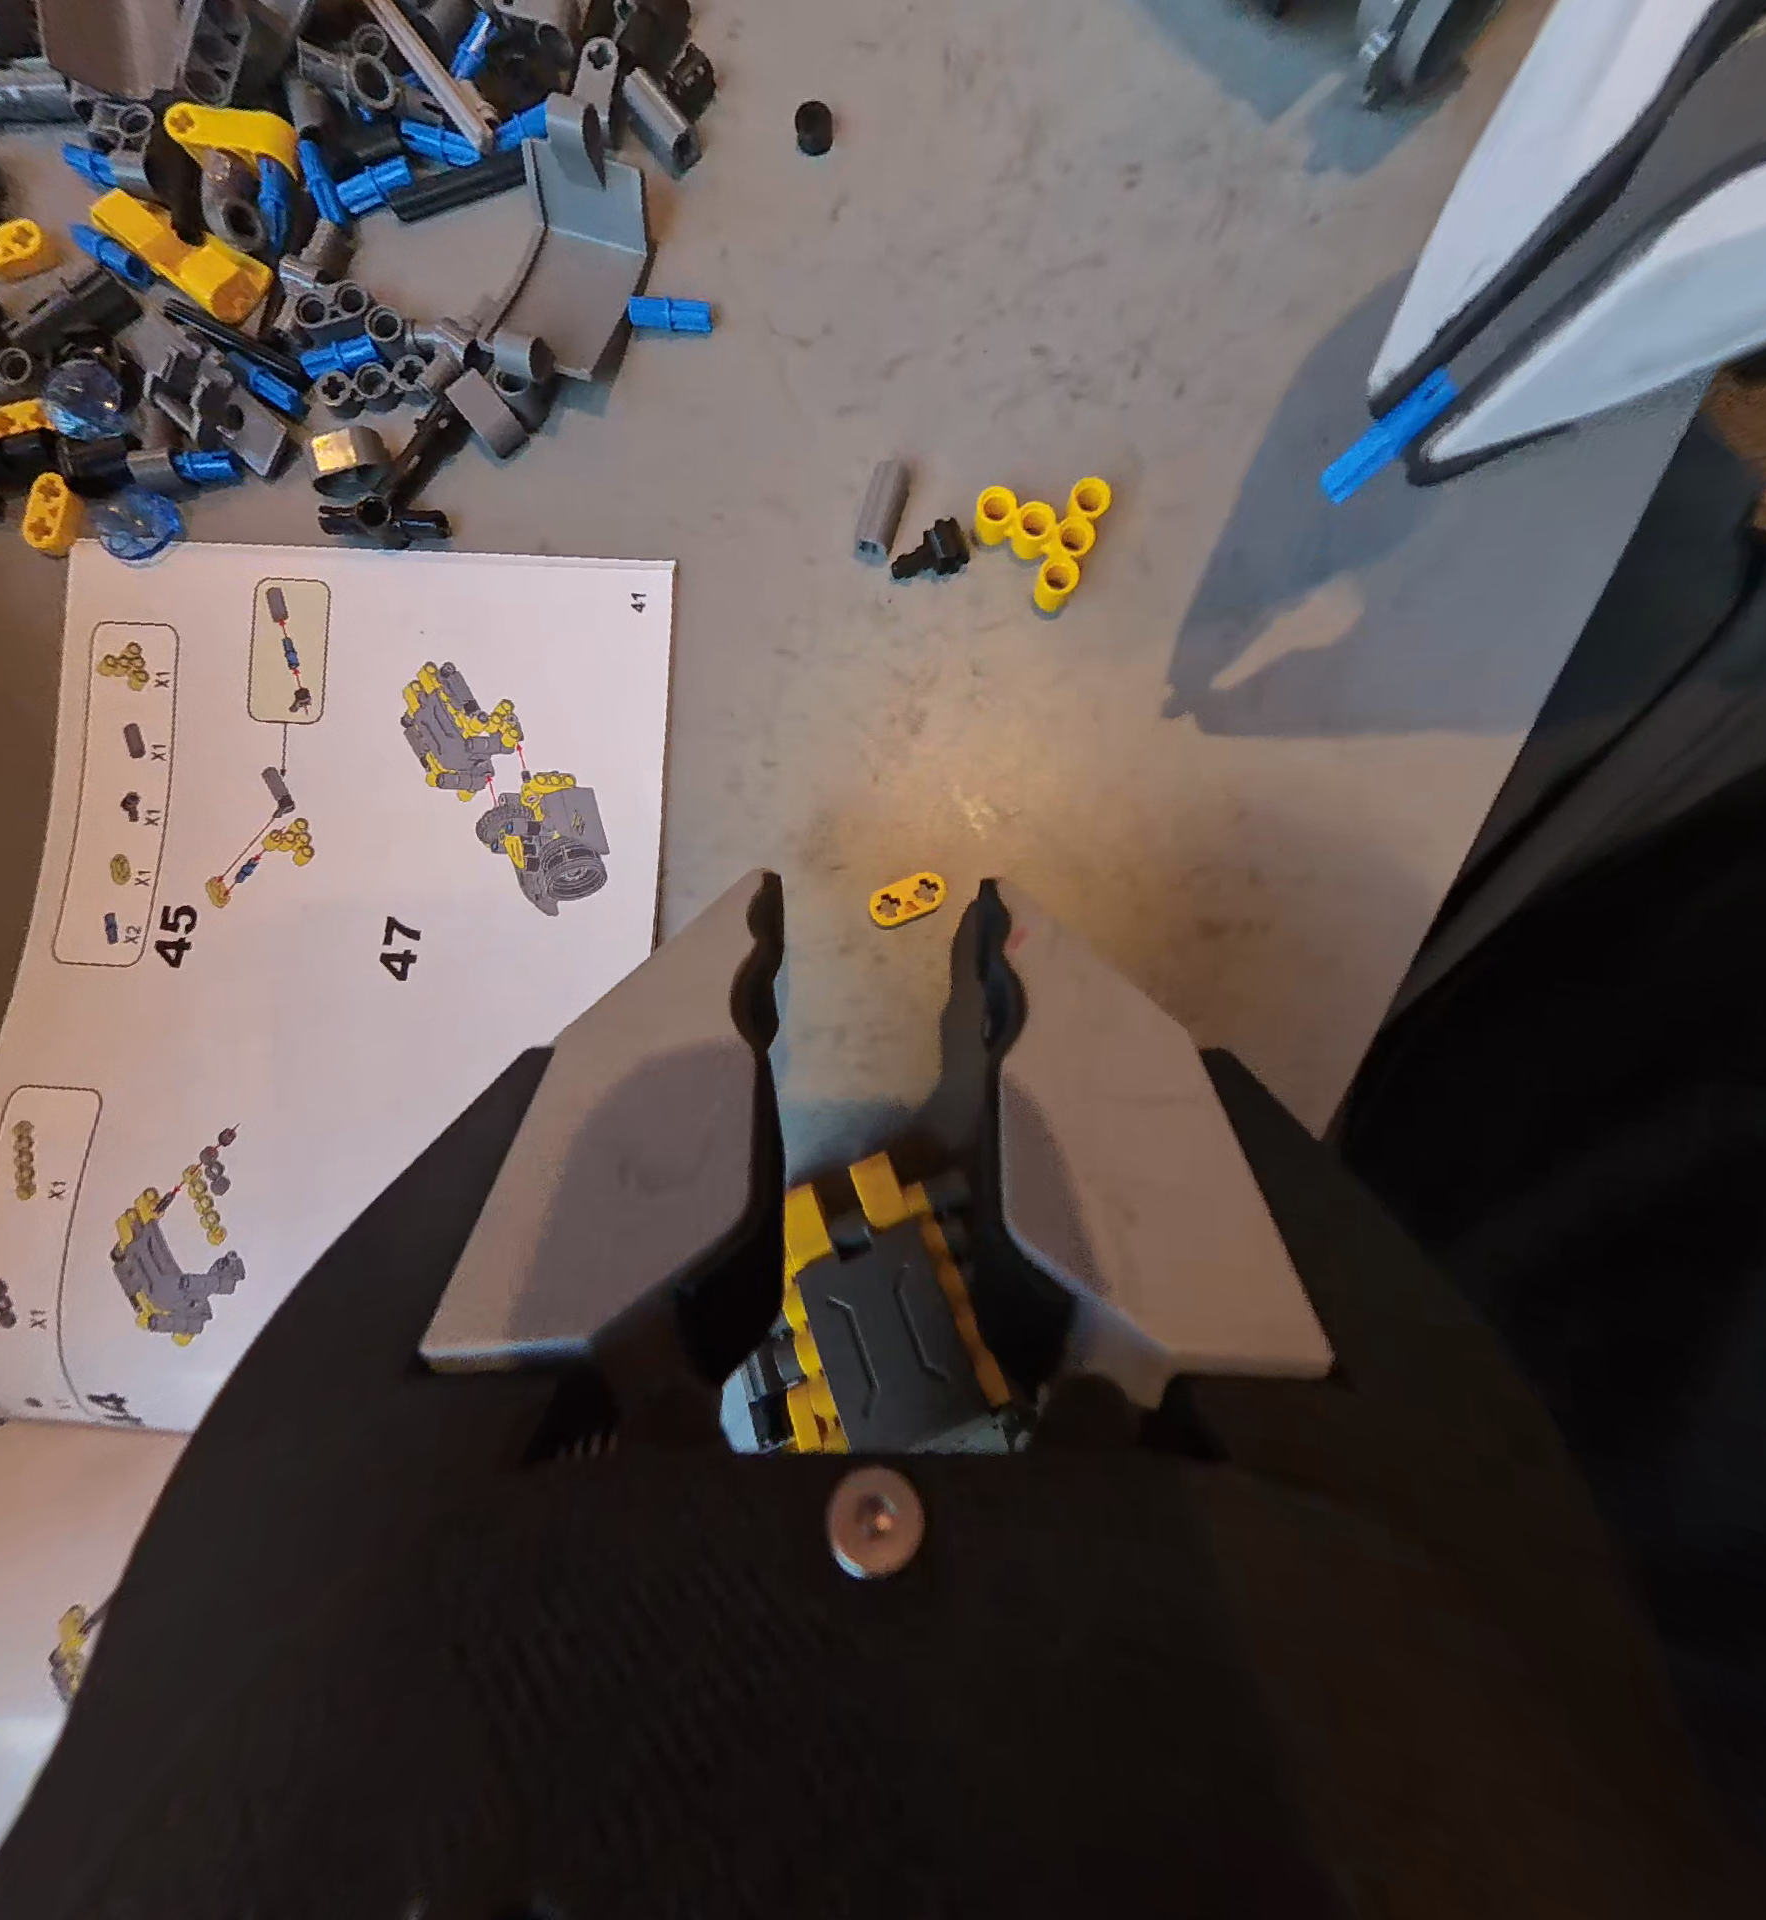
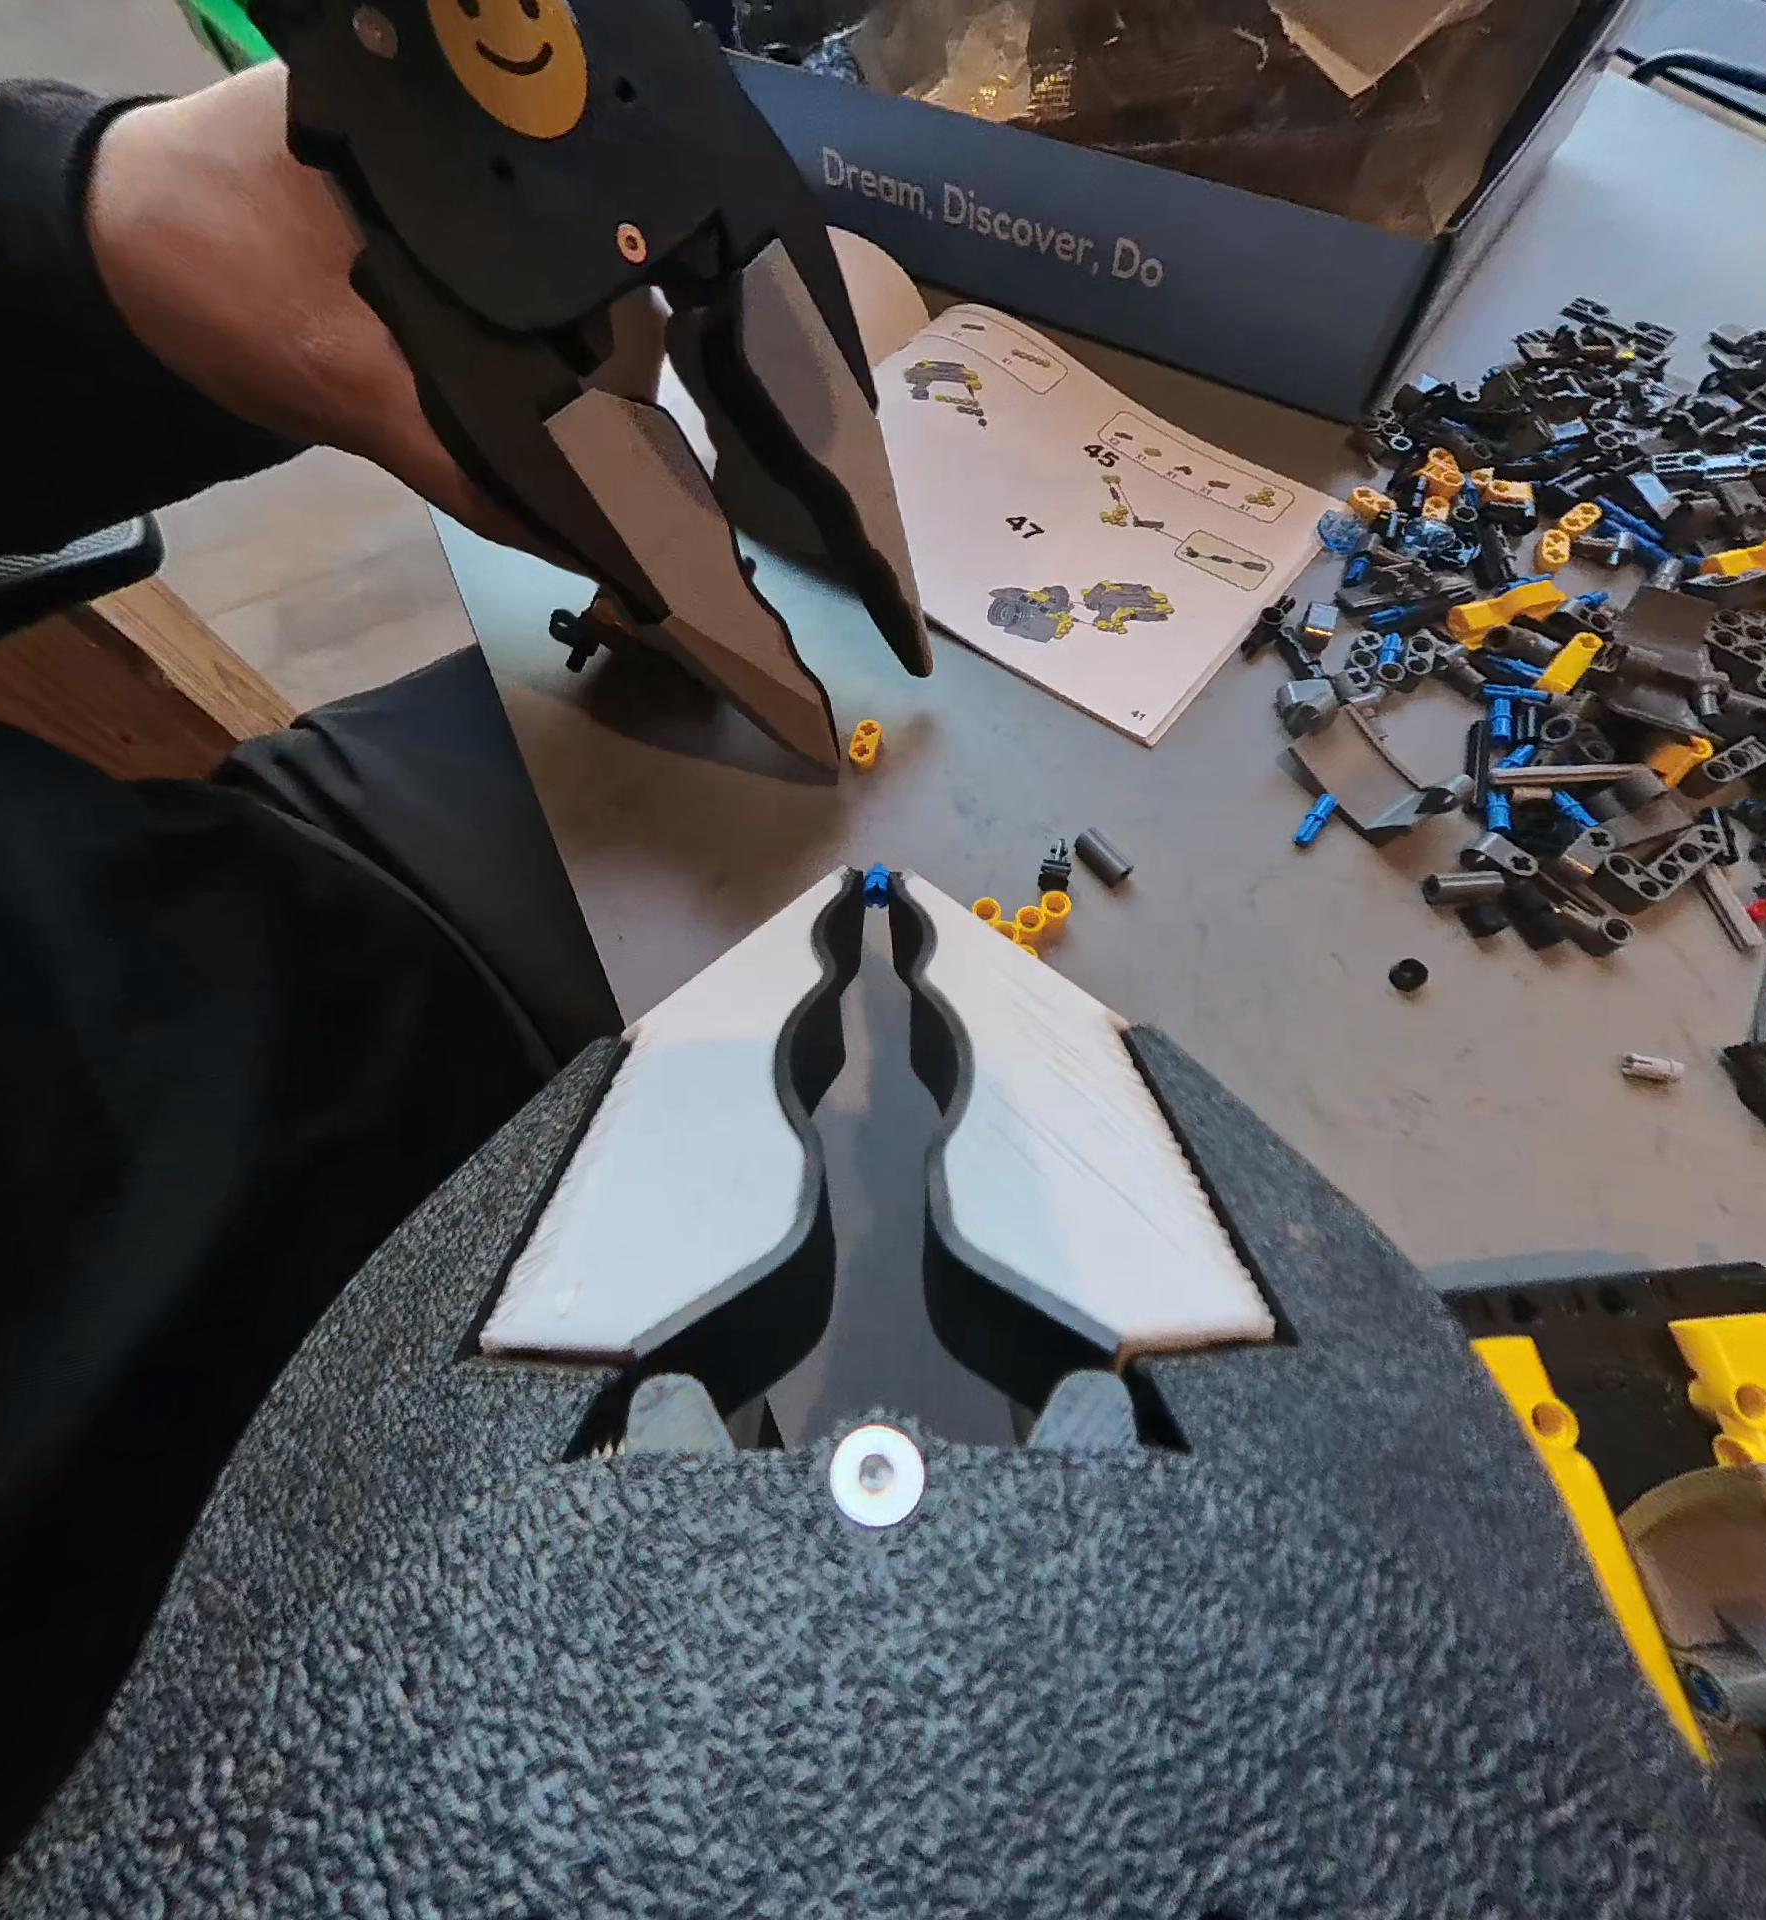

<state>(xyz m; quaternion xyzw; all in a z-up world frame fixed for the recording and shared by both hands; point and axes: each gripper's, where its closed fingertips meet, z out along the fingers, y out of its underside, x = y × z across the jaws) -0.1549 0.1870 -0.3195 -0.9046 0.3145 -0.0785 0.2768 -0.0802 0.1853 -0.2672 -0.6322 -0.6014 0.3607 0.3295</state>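
My left gripper (image 1: 879,899) is open, tips down at the grey table. A small yellow two-hole link (image 1: 907,899) lies on the table between its tips. A yellow and dark grey brick assembly (image 1: 879,1320) shows between the finger bases, under the gripper; I cannot tell if it is touched. My right gripper (image 2: 876,896) is shut on a small blue pin (image 2: 876,883) that sticks out of its tips. The right wrist view shows the left gripper (image 2: 871,712) over the link (image 2: 863,745). The left wrist view shows the right gripper (image 1: 1424,416) and pin (image 1: 1378,447).
A yellow multi-hole piece (image 1: 1050,530), a black connector (image 1: 931,551) and a grey tube (image 1: 881,509) lie ahead. An open instruction booklet (image 1: 339,883) lies left. A pile of loose pieces (image 2: 1585,675), a dark box (image 2: 1118,260) and a yellow model (image 2: 1741,1403) stand around. The grippers' ends are close to 10 cm from one another. About 6 cm separates my left fingertips from the black connector (image 1: 931,551). Seen from the right wrist view (image 2: 1057,863) as well.
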